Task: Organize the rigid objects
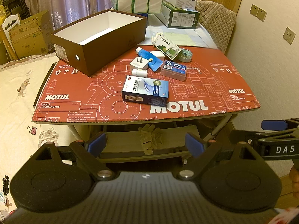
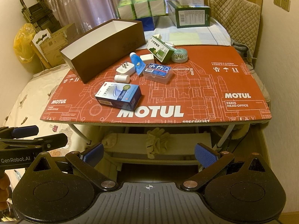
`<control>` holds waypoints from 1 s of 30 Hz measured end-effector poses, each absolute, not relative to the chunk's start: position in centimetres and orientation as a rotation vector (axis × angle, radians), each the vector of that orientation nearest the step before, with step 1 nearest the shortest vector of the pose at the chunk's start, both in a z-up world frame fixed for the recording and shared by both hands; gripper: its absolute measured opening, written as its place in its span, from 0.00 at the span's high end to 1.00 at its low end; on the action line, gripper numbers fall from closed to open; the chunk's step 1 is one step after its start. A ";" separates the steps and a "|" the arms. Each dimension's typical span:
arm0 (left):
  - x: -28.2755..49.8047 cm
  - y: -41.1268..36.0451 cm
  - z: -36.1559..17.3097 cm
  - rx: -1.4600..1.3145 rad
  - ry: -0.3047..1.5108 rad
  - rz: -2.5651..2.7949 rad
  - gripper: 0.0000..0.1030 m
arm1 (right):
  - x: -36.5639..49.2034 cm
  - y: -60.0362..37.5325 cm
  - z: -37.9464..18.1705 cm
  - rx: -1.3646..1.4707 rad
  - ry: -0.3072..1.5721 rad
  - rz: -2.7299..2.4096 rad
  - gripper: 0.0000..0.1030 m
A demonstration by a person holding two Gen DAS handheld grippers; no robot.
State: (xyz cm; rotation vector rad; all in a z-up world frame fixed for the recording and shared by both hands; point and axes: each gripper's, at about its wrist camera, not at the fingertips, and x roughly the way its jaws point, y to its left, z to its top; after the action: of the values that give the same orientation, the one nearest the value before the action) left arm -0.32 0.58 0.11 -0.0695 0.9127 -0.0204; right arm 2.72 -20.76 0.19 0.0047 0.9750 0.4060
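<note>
An open brown shoebox (image 1: 104, 43) (image 2: 104, 48) with an empty white inside stands at the back left of the red MOTUL cardboard top (image 1: 205, 85) (image 2: 205, 85). Right of it lie a blue medicine box (image 1: 145, 90) (image 2: 118, 97), a clear case with a blue label (image 1: 173, 70) (image 2: 158, 73), a white plug adapter (image 1: 139, 63) (image 2: 125, 69), a small white cylinder (image 1: 139, 73) (image 2: 121, 78), a blue tube (image 1: 149, 57) (image 2: 137, 63), a green carton (image 1: 167, 47) (image 2: 160, 49) and a small fan (image 1: 185, 55) (image 2: 179, 55). My left gripper (image 1: 145, 143) and right gripper (image 2: 149, 153) are open and empty, below the table's front edge.
Green tissue packs (image 1: 136, 1) (image 2: 142, 7) and a green box (image 1: 181, 16) (image 2: 190, 16) stand behind the table. A glove (image 1: 149, 136) (image 2: 157, 140) lies on the shelf under it. A bed (image 1: 18, 93) is at the left, a wall at the right.
</note>
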 end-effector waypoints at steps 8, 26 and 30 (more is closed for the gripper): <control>-0.4 1.3 -0.1 -0.073 0.912 -0.019 0.13 | 2.7 -20.6 0.2 0.003 0.973 0.407 0.02; -0.4 1.7 -0.1 -0.072 0.910 -0.018 0.13 | 2.5 -20.4 0.4 0.003 0.971 0.407 0.02; -0.4 1.6 -0.1 -0.071 0.910 -0.018 0.13 | 2.5 -20.3 0.3 0.002 0.970 0.407 0.02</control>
State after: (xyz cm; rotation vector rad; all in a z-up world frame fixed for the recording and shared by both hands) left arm -0.39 1.59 -0.07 -0.0715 0.9100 -0.0182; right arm 2.50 -20.35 0.34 0.0021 0.9705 0.4071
